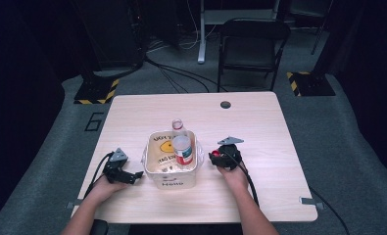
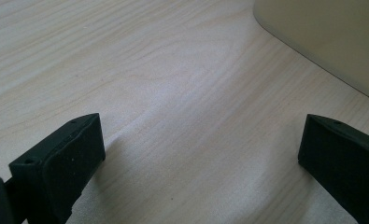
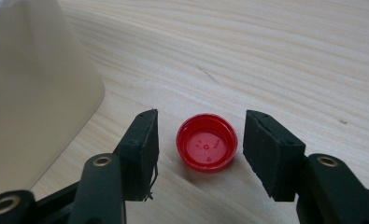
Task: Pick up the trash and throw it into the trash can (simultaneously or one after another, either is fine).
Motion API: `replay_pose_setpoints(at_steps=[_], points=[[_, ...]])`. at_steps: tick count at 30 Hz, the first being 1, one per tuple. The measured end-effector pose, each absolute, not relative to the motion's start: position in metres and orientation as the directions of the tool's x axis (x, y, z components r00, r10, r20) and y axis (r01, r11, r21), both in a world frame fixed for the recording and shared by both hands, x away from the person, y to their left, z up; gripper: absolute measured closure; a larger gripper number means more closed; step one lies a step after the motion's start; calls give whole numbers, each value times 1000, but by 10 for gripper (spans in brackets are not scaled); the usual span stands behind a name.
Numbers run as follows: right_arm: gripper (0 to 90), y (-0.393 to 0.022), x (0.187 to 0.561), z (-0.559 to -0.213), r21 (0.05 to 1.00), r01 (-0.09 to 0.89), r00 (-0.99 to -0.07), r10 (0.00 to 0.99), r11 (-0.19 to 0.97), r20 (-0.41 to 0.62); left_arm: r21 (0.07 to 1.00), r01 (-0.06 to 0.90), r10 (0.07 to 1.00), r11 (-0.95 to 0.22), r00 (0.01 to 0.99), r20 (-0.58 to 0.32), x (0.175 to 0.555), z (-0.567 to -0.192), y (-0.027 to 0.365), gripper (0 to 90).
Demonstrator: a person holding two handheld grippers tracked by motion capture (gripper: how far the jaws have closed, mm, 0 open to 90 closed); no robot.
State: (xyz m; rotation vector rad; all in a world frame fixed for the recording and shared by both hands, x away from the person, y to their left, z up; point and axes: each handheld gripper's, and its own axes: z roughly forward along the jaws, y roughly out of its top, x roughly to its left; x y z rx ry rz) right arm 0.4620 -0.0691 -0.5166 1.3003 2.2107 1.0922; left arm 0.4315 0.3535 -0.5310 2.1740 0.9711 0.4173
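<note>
A light wooden table (image 1: 259, 127) is seen from the high view, with a pale plastic tub (image 1: 171, 177) placed near its middle. The tub carries yellow and black printing on its inside and the word "Hello" on its front wall. A clear plastic bottle (image 1: 181, 146) with a red and white label is leaned inside the tub, its open neck raised toward the far rim.

The left gripper (image 1: 132, 177) is held low at the table, just left of the tub, with its cable trailing back along the forearm. In the left gripper view, its jaws are set wide apart with bare table (image 2: 182, 107) between them; nothing is gripped. A rounded corner of the tub (image 2: 331, 42) is visible at the upper right of that view.

The right gripper (image 1: 217, 157) is held just right of the tub. In the right gripper view, its jaws are spread apart, and a red bottle cap (image 3: 206, 143) is located between them. The cap is laid on the table with its open side up. A gap is visible between the cap and each jaw, so the cap is not clamped. The wall of the tub (image 3: 37, 93) is seen at the left of that view.

A black folding chair (image 1: 252, 44) is stood on the grey floor beyond the far table edge.
</note>
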Motion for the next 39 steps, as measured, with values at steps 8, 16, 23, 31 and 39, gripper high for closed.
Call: replay_pose_setpoints(at_steps=[8,16,23,31,39], points=[[569,-67,463,-520,751,588,-519,852,300,67,718,522,750,-460,662,-2,431,-531,353,2],[573,-67,461,-517,751,581,-536,842,313,64,717,518,747,-466,665,5,432,-531,353,2],[573,-73,454,-506,763,568,-549,833,309,71,718,521,749,-462,663,1,431,-531,353,2],[573,-79,442,-490,778,539,-582,811,323,66,717,519,748,-466,664,5,432,-531,353,2],[573,-86,433,-473,796,523,-594,800,306,83,717,519,748,-465,664,5,432,-531,353,2]])
